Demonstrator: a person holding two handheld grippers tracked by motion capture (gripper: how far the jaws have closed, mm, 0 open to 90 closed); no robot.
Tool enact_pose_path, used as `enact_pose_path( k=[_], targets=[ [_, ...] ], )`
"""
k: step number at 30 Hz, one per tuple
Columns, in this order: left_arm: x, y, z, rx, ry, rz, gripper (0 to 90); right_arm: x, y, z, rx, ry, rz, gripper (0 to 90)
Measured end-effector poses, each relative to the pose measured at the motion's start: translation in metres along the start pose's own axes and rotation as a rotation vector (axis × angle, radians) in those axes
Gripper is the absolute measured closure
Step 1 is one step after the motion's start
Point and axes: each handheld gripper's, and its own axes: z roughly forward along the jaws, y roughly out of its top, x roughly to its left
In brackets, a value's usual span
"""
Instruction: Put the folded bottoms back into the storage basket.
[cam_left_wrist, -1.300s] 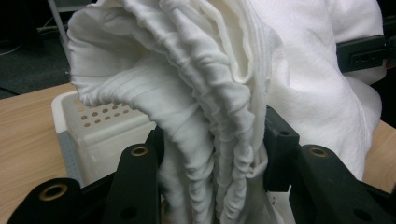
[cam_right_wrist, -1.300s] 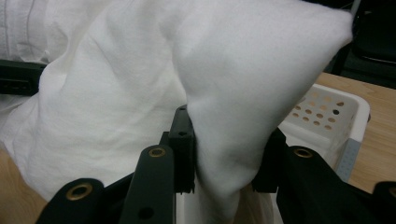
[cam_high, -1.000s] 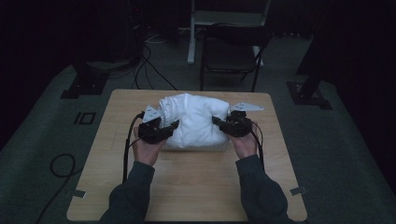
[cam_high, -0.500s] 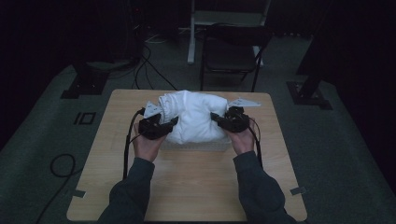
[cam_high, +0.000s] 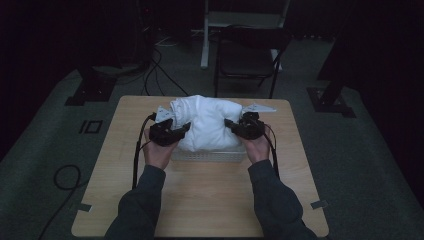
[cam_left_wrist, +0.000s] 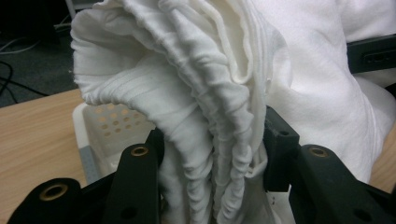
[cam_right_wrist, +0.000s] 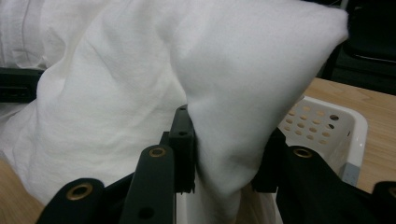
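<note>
A: Left gripper (cam_left_wrist: 212, 154) status?

B: Clenched on the white cloth (cam_left_wrist: 205, 93). In the left gripper view a thick bunch of gathered folds sits squeezed between the two black jaws, both pads pressed into it. The cloth fans out above the jaws and spreads away to their right.

A: Right gripper (cam_right_wrist: 224, 154)?

B: Same, grasping that cloth. In the right gripper view a smooth doubled-over fold is pinched between the jaws and rises to a rounded corner above them. The rest of the cloth hangs off to the left of the jaws.

A: Where's the cloth overall?

B: High view: it's a white mound (cam_high: 207, 122) bunched between the two grippers, left gripper (cam_high: 186, 128) biting its left edge, right gripper (cam_high: 228, 123) its right edge. It sits over the white perforated basket (cam_high: 210, 156).

A: Basket relative to the jaws?

B: Left gripper view: basket wall (cam_left_wrist: 109, 133) just behind and left of the left jaw, under the cloth. Right gripper view: basket rim (cam_right_wrist: 327, 126) just behind and right of the right jaw. Can't tell if the lower cloth touches the basket floor, it's hidden.

A: Surface?

B: Wooden table (cam_high: 200, 200), both hands gripping from the near side.
</note>
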Motion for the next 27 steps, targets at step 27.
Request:
enact_pose_path(
  k=[27],
  targets=[
    [0.008, -0.007, 0.027, 0.027, 0.03, -0.005, 58.1, -0.009, -0.003, 0.02, 0.029, -0.04, 0.018, 67.8]
  ],
)
